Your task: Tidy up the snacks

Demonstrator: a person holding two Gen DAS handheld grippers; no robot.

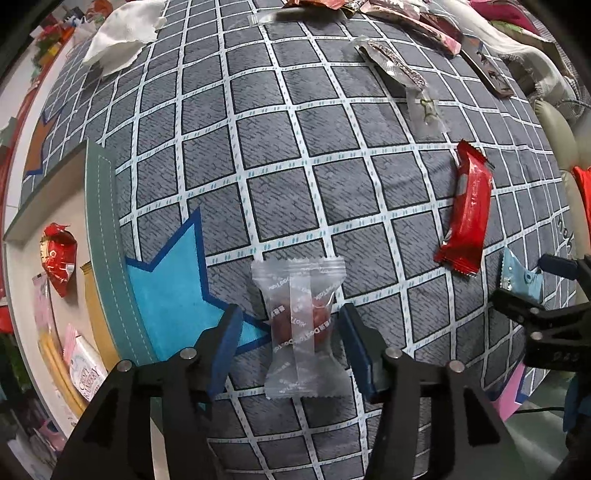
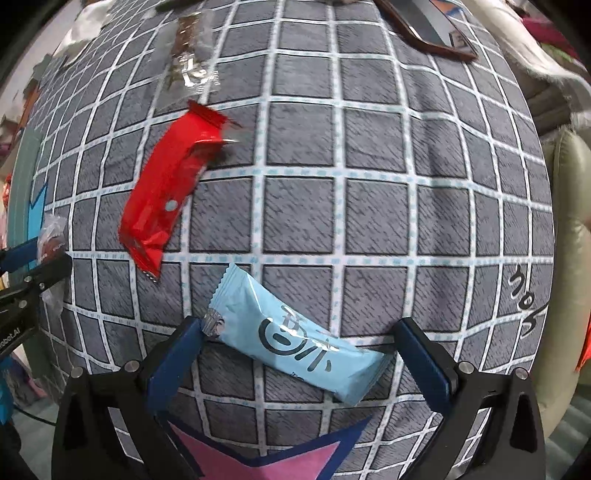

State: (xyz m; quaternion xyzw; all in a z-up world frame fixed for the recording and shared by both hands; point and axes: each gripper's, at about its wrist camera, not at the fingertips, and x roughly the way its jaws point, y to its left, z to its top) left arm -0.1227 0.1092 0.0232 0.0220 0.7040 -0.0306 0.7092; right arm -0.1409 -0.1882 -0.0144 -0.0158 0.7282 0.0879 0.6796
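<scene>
- Left wrist view: left gripper (image 1: 291,328) pointing down over the checked cloth (image 1: 332,155), jaws partly open.
- Clear candy packet (image 1: 301,328) between the blue pads (image 1: 225,343); a gap on each side, so straddled, not clamped. Lying on the cloth or hanging in the air: cannot tell.
- Packet long axis running along the fingers, dark red sweet at mid-height between the pads; probably lined up so the pads close on the firm lump, not on loose film.
- Box (image 1: 99,221) with a green stitched rim at left, already holding a red pouch (image 1: 59,258) and a few pale packets; looks like the sorting target, close to this gripper.
- Red bar (image 1: 467,218) loose on the cloth at right; clear-wrapped stick (image 1: 391,66) and more packets near the top; white tissue (image 1: 118,33) top left.
- Right wrist view: right gripper (image 2: 299,350) also pointing down, jaws wide.
- Light blue packet (image 2: 295,339) lying slantwise between them, one crimped end at the left pad (image 2: 173,354), other end just short of the right pad. No squeeze visible, so not gripped; whether it lies on the cloth cannot tell.
- Slant means closing would catch the ends, likely buckling it; a wrist turn would help.
- Red bar (image 2: 166,192) just beyond, untouched.
- Judgement: early-to-mid sorting, several snacks still loose.
</scene>
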